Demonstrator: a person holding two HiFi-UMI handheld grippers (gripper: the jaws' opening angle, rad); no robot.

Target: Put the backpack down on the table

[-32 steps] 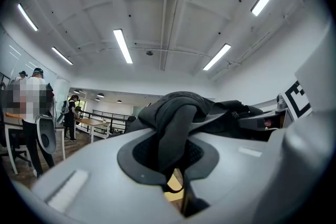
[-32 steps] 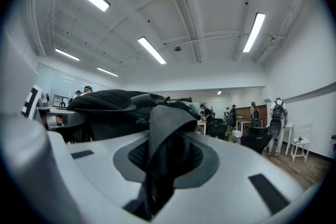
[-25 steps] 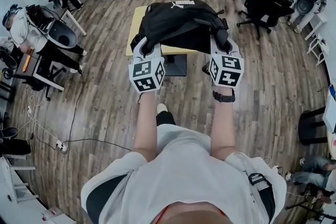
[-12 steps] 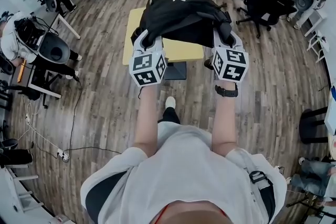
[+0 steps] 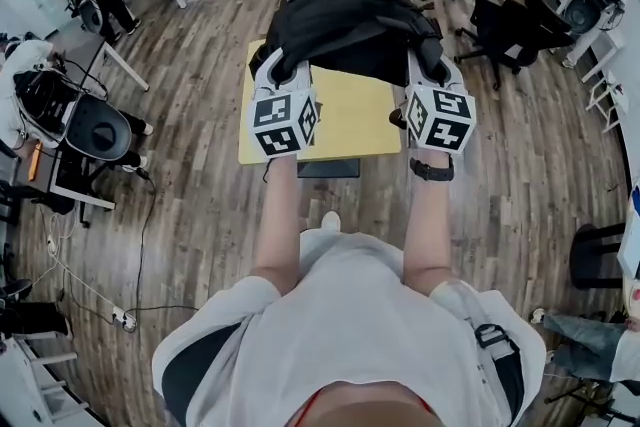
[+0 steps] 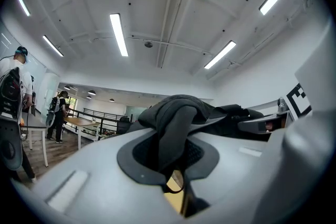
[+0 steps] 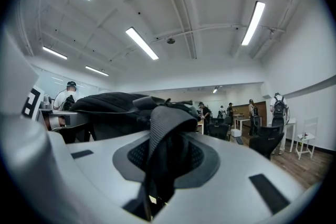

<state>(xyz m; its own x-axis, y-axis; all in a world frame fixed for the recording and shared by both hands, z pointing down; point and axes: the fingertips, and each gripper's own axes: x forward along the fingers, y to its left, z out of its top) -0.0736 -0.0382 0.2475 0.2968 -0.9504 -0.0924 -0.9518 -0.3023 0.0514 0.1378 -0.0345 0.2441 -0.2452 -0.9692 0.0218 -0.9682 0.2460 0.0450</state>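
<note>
While the left gripper (image 5: 287, 73) and right gripper (image 5: 428, 67) each clamp shut on a strap (image 6: 176, 123), the backpack (image 5: 350, 25) hangs above the table (image 5: 340, 125), over its far edge; let go here and it may tip off that side

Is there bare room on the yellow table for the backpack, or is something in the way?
The yellow table shows a bare top from its near edge up to the left hand-held gripper and the right hand-held gripper. Its far part is hidden beneath the backpack, which both clamp by its straps. The crowding is off the table: office chairs at the far right.
</note>
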